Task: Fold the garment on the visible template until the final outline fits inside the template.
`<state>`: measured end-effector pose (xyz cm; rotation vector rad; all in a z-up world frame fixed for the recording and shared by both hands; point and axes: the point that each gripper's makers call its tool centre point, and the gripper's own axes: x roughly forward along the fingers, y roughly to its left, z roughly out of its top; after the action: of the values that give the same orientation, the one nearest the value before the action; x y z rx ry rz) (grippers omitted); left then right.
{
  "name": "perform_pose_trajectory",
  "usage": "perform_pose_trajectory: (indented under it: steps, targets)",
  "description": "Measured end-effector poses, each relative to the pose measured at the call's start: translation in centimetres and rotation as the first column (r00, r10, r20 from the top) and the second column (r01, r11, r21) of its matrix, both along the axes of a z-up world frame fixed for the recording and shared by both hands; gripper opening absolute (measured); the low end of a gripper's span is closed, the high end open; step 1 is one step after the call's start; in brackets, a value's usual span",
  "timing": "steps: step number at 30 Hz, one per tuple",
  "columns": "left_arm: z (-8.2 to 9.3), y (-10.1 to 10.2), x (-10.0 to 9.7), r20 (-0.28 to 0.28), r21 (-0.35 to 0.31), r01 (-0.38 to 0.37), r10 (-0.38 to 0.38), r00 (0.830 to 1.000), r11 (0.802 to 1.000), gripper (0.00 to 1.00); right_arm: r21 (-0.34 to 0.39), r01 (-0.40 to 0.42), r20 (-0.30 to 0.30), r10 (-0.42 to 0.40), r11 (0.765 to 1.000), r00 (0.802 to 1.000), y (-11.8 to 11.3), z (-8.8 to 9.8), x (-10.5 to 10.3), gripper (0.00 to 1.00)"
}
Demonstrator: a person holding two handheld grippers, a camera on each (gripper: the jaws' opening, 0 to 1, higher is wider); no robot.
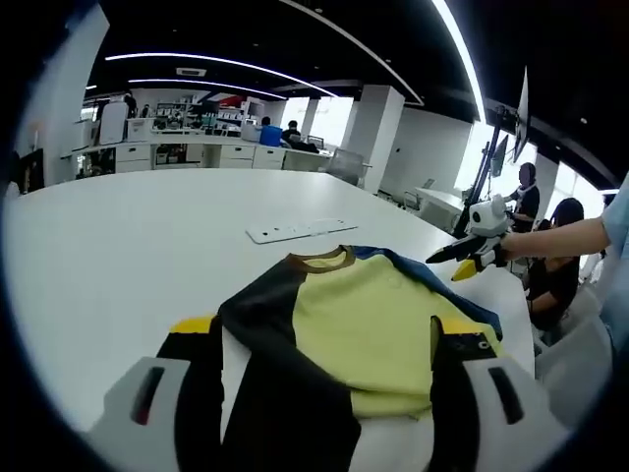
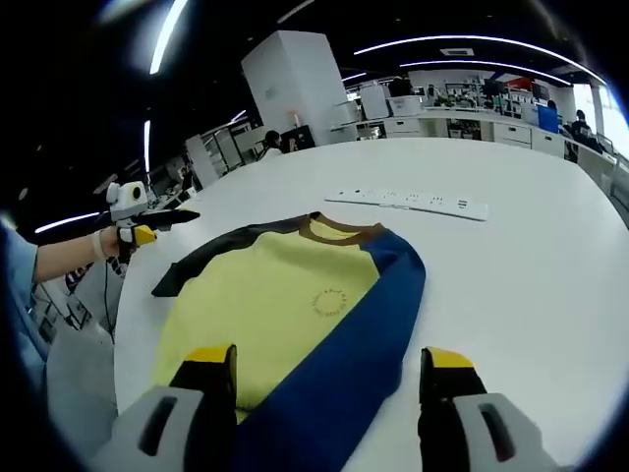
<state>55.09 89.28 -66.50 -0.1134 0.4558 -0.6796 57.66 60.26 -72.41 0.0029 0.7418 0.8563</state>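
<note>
Holds the left gripper (image 1: pixel 326 334) with its two yellow-tipped jaws spread wide apart, rising from the bottom of the left gripper view. Holds the right gripper (image 2: pixel 329 359) the same way in the right gripper view, jaws parted wide and pointing forward. Reaches in from the right of the left gripper view on an outstretched forearm (image 1: pixel 565 236) with dark jaws aimed leftward, and from the left of the right gripper view grips the other tool in a hand (image 2: pixel 103 243) below a pale blue sleeve (image 2: pixel 20 275), jaws aimed rightward.
</note>
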Motion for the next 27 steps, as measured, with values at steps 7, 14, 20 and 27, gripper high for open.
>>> perform_pose_trajectory:
  steps: [7,14,20,27]
  targets:
    - [0.4,-0.3,-2.2,0.001,-0.002,0.012,-0.012,1.0,1.0,0.83,0.01,0.002,0.008,-0.002,1.0,1.0,-0.5,1.2,-1.8,0.75]
    - [0.0,-0.7,-4.4,-0.002,0.018,0.029,-0.029,1.0,0.999,0.83,-0.008,0.0,0.008,0.0,1.0,1.0,-1.4,1.5,-3.8,0.74]
    - [-0.2,-0.6,-5.9,-0.014,-0.003,0.03,-0.03,0.999,1.0,0.82,0.004,0.011,0.006,-0.011,1.0,1.0,-2.0,2.1,-5.4,0.7]
    - [-0.1,-0.2,-7.3,-0.017,-0.008,0.038,-0.038,0.999,0.999,0.81,0.019,0.003,0.01,-0.003,1.0,1.0,-2.2,2.2,-8.0,0.68]
